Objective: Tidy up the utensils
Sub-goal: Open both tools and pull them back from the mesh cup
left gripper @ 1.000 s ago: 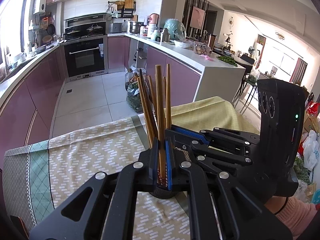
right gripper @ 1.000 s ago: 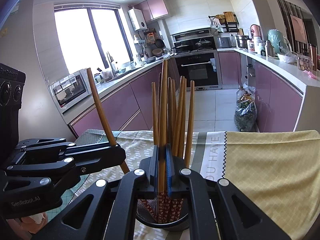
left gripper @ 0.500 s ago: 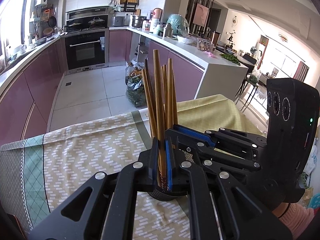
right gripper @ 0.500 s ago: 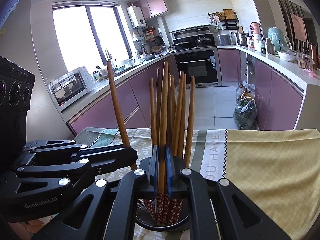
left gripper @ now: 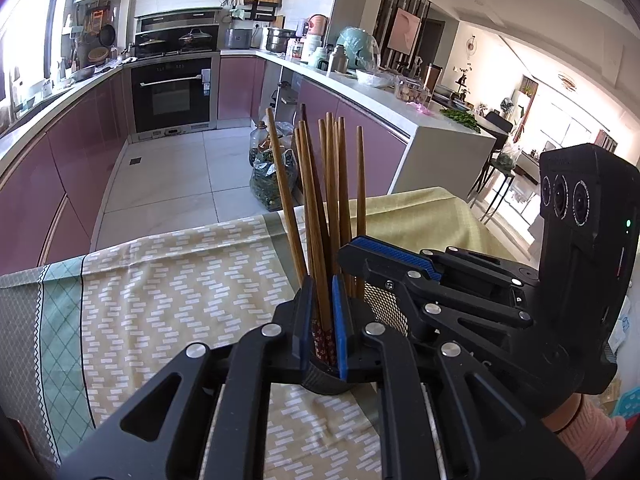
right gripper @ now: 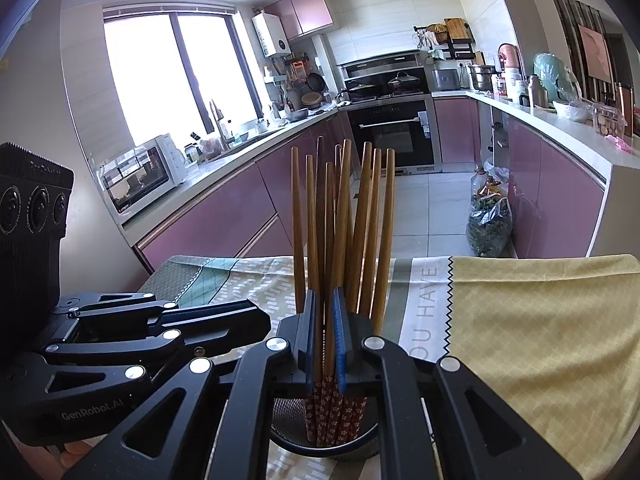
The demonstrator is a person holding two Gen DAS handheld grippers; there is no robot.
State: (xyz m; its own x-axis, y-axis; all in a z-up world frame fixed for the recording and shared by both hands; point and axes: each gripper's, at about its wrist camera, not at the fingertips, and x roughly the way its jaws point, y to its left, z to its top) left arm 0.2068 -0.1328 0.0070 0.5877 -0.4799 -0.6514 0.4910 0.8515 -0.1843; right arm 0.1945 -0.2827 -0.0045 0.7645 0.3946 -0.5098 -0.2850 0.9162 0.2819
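Note:
Several wooden chopsticks point(left gripper: 328, 184) with red patterned ends stand upright in a black mesh holder point(left gripper: 384, 304) on the table. My left gripper point(left gripper: 321, 320) is over the holder's rim, its blue pads slightly apart around chopsticks, not pressing them. My right gripper point(right gripper: 324, 340) sits over the same holder point(right gripper: 324, 444) from the other side, its pads also a little apart with chopsticks point(right gripper: 340, 216) between them. Each gripper shows in the other's view, the right one point(left gripper: 440, 280) beside the holder and the left one point(right gripper: 160, 328) at lower left.
The table carries a patterned cloth point(left gripper: 180, 280) and a yellow cloth point(right gripper: 540, 320). Beyond its far edge are the tiled kitchen floor, purple cabinets point(left gripper: 72, 152), an oven point(left gripper: 172, 92) and a bag on the floor point(right gripper: 490, 220).
Both grippers' pads have parted slightly. The chopstick the left gripper carried tilted is now standing in the holder with the others. Both grippers have lowered a little.

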